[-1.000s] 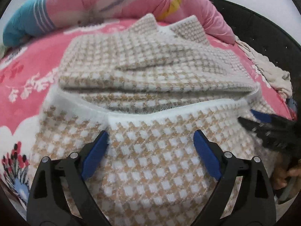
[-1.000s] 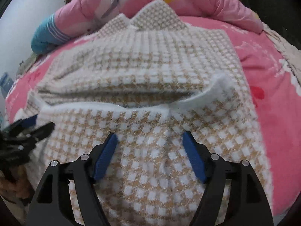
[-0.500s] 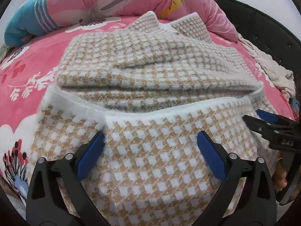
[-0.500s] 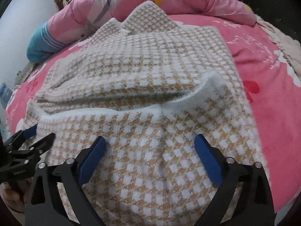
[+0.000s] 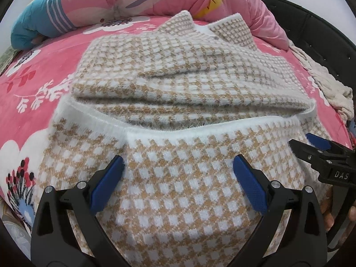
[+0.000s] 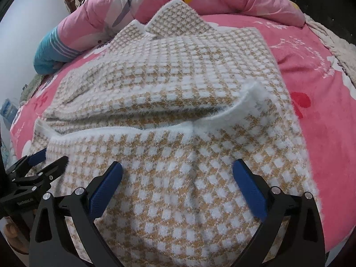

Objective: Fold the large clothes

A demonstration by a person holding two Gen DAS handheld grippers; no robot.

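Note:
A tan-and-white checked knit garment with fuzzy white trim lies on the pink bed. Its near part is folded up over the body, and the white hem runs across the middle. My left gripper hovers open over the near left part of the fold, with only flat fabric under its blue pads. My right gripper is open above the near right part of the same garment. The hem corner curls up. Each gripper shows at the other view's edge: the right gripper, the left gripper.
A pink flowered sheet covers the bed. A rolled pink quilt with a blue end lies along the far side. A pale cloth is bunched at the right edge beside a dark headboard.
The jaws of both grippers have spread wider, the right more than the left. The garment lies as it did, and both hands stay about where they were.

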